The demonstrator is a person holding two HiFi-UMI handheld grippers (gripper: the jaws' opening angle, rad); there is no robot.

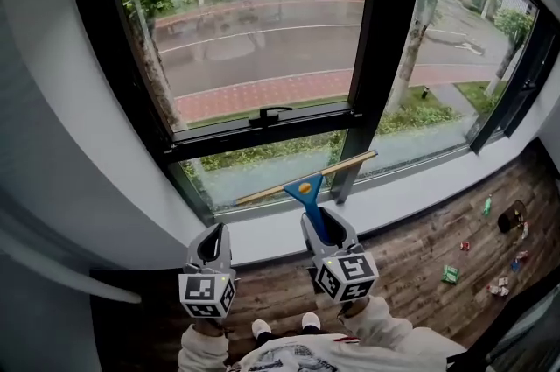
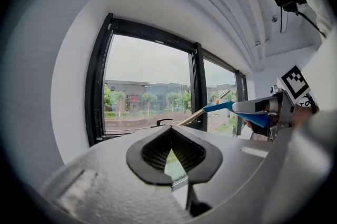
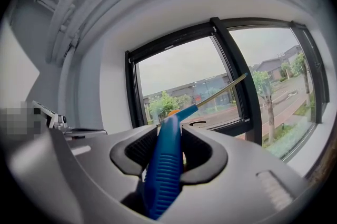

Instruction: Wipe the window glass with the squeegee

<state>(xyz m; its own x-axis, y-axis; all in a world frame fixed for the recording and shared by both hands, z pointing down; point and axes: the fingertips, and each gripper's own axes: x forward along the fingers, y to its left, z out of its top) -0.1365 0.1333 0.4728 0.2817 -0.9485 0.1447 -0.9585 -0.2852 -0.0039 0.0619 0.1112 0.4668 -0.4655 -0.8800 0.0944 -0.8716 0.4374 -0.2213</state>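
Note:
A squeegee point(image 1: 307, 189) with a blue handle and a long brass-coloured blade lies against the lower window pane point(image 1: 254, 169), blade slanting up to the right. My right gripper point(image 1: 320, 220) is shut on its handle, which runs between the jaws in the right gripper view point(image 3: 166, 165). My left gripper point(image 1: 212, 234) hangs to the left of it, below the sill, shut and holding nothing; the left gripper view shows its pads point(image 2: 152, 152) meeting at the tip. The squeegee point(image 2: 220, 107) shows there to the right. The large upper pane point(image 1: 254, 46) is above.
A black frame with a latch handle point(image 1: 273, 113) and a thick mullion point(image 1: 378, 55) divides the glass. A white sill point(image 1: 411, 200) runs below. Small litter point(image 1: 451, 274) lies on the wood floor at right. A grey wall point(image 1: 52, 143) stands at left.

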